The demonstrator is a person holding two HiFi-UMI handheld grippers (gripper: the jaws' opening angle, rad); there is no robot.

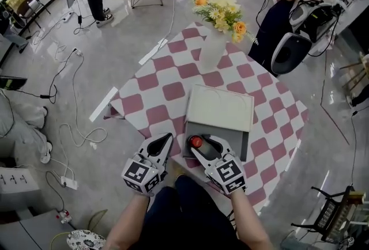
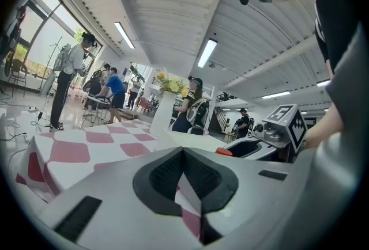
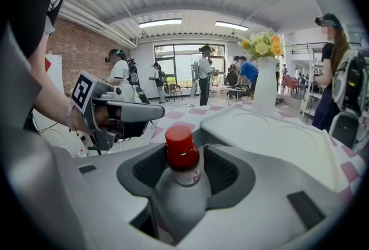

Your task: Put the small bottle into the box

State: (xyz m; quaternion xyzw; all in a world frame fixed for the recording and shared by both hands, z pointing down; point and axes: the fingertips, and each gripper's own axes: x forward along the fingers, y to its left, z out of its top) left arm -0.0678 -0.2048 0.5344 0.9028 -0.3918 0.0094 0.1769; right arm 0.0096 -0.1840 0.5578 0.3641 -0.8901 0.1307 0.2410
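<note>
- My right hand-held gripper has its jaws spread wide, with the small bottle standing upright between them. The pads look clear of the red cap on both sides, so I read this as a let-go rather than a grip.
- From the head view, the small bottle sits at the near left corner of the box, inside its grey tray. The box lies by the near edge of the tabletop, where I can reach in without stretching.
- The white lid is folded back toward the far side, which leaves the tray open from my side.
- My left hand-held gripper has its jaws together and holds nothing. It hangs just beside the box's left wall, out of the way.
- The vase with flowers stands well apart, toward the far corner.
- I judge the placing about done. The risk is snagging the cap when I back the right jaws out.
</note>
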